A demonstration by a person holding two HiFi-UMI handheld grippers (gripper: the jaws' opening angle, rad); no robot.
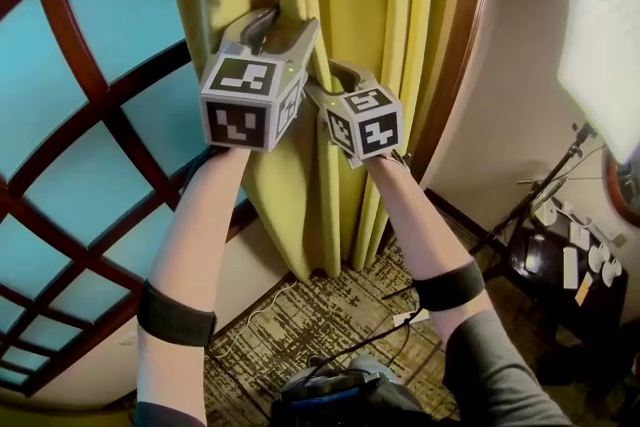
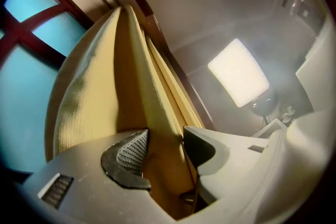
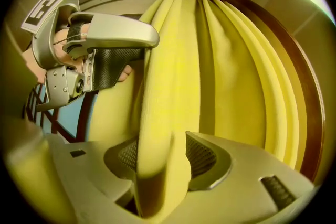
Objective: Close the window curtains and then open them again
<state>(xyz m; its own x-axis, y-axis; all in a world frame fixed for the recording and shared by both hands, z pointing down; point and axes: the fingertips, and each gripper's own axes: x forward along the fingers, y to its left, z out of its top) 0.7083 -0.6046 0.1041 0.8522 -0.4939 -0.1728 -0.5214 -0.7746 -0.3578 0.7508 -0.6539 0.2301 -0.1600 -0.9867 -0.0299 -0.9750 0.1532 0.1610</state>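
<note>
Curtain: the yellow curtain [image 1: 370, 5] is seen gathered into thick upright folds at the right side of the window [image 1: 80, 165], against the dark wooden frame [image 1: 455, 45].
Left gripper: the left gripper [image 2: 164, 136] is held at the curtain's left edge, nearest the glass. Its jaws are seen standing partly apart, with a fold of the cloth lying between them. The ribbed pad [image 2: 131, 152] is exposed and no clamping is shown.
Right gripper: the right gripper [image 3: 163, 147] is held just right of the left one, lower down, the two marker cubes almost touching. Its jaws are likewise partly apart. One rounded fold is set between them, loosely, with mesh pads visible on both sides of it.
Window: blue panes are divided by curved, dark red bars, left uncovered over most of the left half.
Surroundings: a bright light panel [image 1: 600, 25] is seen at far right, and a patterned carpet [image 1: 320, 325] below.
</note>
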